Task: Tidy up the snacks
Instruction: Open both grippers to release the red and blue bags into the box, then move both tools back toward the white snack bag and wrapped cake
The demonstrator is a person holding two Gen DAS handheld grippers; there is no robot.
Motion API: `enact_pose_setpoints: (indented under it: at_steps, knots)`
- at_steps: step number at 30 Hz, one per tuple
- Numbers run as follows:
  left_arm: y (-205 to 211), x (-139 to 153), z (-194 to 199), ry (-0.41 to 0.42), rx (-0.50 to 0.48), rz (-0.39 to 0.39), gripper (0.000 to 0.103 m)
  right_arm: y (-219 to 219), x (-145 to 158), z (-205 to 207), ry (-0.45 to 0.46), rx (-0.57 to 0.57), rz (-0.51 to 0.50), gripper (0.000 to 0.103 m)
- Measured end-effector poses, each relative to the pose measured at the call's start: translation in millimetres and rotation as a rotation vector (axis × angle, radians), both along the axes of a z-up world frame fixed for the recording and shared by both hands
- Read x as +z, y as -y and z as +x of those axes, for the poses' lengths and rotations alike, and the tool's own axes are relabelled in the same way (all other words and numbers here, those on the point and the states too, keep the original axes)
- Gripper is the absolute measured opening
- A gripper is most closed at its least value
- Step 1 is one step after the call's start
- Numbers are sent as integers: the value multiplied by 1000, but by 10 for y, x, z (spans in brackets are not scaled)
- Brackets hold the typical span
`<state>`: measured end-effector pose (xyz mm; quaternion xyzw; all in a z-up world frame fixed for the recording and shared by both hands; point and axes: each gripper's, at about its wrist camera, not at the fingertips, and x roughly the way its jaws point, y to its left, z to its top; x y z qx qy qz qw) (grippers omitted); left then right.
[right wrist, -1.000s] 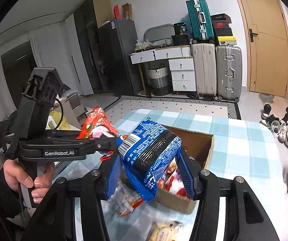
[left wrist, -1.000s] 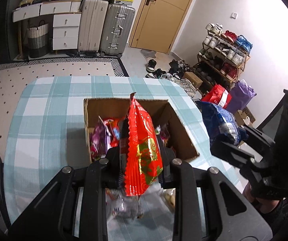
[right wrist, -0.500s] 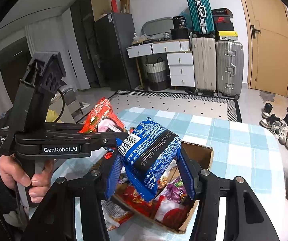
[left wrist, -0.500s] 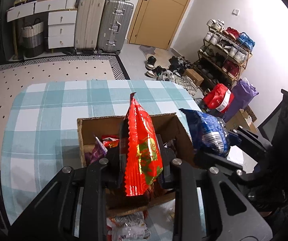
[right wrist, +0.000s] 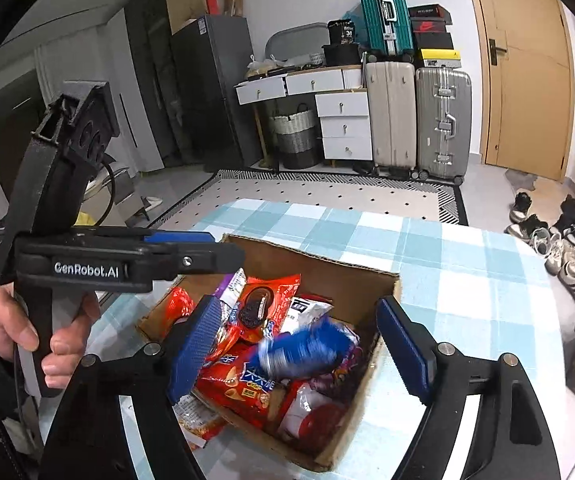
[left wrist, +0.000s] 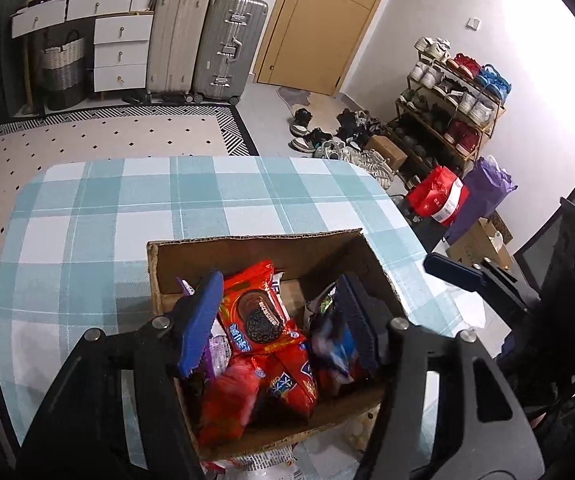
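**Both packets dropped into the box**

The left gripper (left wrist: 279, 316) and right gripper (right wrist: 307, 344) hang over the cardboard box (left wrist: 255, 240), which sits toward the near edge of the checked surface (left wrist: 87, 216). A second ago each was clenched on 1 packet, red in the left and blue in the right. Now both sets of fingers have just been opening and stand released, with nothing pressed between them. The blue packet (right wrist: 303, 350) shows as a blur below the right fingers (right wrist: 195, 344), inside the box on top of the heap, seemingly still falling or just landed. The red packet (left wrist: 227, 396), also blurred, lies at the box's near wall among the other snacks, beside a cookie pack (left wrist: 257, 312).

So these 2 snacks look stowed. A few wrappers remain on the surface outside the box's near wall, likely next to be collected.
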<state>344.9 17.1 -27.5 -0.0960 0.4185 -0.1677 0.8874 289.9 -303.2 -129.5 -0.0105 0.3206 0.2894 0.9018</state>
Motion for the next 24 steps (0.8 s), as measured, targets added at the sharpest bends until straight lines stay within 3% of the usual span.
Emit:
enact_pose_setpoints:
  at_steps: [6,11,13,15,24]
  knots:
    - [-16,57,-188,14,10,28,59,100,99,-99,32,-15,18,84]
    - [-23,160,-433,46,35,55,65,101,213,-303,66,-13,19,87]
    - [-26,199,-517,54,48,69,75,102,262,-380,80,-13,19,88]
    - [-37,247,-604,69,68,83,78,107,308,-462,93,-14,21,89]
    - [-74,436,-1016,115,117,126,84,161,531,-805,143,-47,30,98]
